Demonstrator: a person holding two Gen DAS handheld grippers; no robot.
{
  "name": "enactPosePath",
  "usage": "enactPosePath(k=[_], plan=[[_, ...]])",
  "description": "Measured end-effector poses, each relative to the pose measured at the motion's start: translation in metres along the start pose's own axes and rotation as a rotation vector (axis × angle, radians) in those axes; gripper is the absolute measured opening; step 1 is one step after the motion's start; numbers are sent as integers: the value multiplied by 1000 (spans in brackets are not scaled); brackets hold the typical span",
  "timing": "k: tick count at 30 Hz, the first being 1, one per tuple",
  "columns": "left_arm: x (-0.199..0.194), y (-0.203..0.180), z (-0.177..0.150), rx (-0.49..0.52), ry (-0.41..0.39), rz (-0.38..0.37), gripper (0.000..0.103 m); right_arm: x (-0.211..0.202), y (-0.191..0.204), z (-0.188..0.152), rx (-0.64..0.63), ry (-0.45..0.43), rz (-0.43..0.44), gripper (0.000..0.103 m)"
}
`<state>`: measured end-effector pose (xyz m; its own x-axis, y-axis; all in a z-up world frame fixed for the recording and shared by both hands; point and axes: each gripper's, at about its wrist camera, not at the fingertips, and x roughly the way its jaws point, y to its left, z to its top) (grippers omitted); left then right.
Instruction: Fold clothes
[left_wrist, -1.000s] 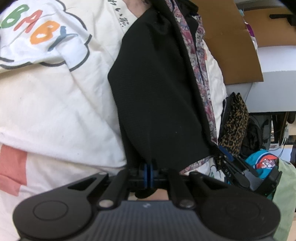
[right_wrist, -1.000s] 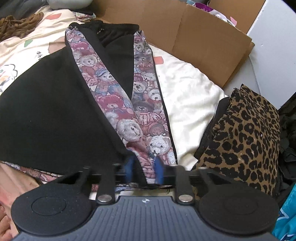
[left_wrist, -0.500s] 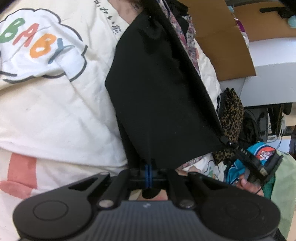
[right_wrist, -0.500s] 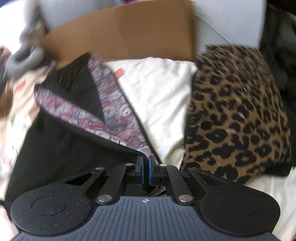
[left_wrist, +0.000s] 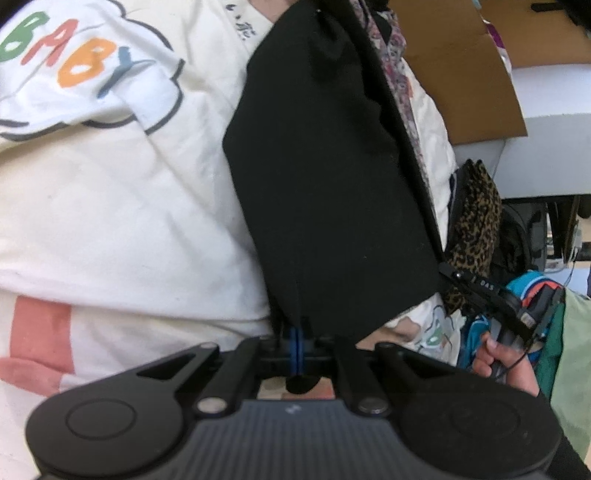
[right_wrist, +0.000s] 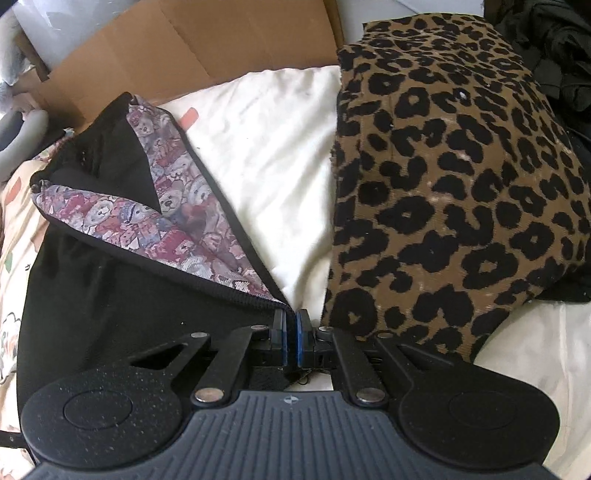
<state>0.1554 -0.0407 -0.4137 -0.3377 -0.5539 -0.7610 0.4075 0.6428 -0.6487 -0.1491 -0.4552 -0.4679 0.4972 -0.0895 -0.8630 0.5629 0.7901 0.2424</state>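
With both the left tool and right tool clamped tight on the black garment's hem over the bed, keeping that edge taut and level should fold it squarely.

Cardboard box behind cream quilt; "BABY" print on quilt.

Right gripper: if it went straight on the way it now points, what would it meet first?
The right gripper, shut on the black garment, would likely run along its bear-print lining first; depth is unclear.
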Motion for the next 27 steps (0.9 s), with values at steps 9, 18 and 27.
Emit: enactPosePath(k=[9, 18, 27], plan=[[-5, -5, -3, 41, 23, 87, 16, 2, -12, 8, 45, 53, 26, 24], [-65, -17, 2, 12, -25, 119, 19, -61, -12, 26, 111, -14, 64, 33], [-137, -45, 15, 3, -99, 167, 31, -131, 20, 56, 115, -3, 153, 33]])
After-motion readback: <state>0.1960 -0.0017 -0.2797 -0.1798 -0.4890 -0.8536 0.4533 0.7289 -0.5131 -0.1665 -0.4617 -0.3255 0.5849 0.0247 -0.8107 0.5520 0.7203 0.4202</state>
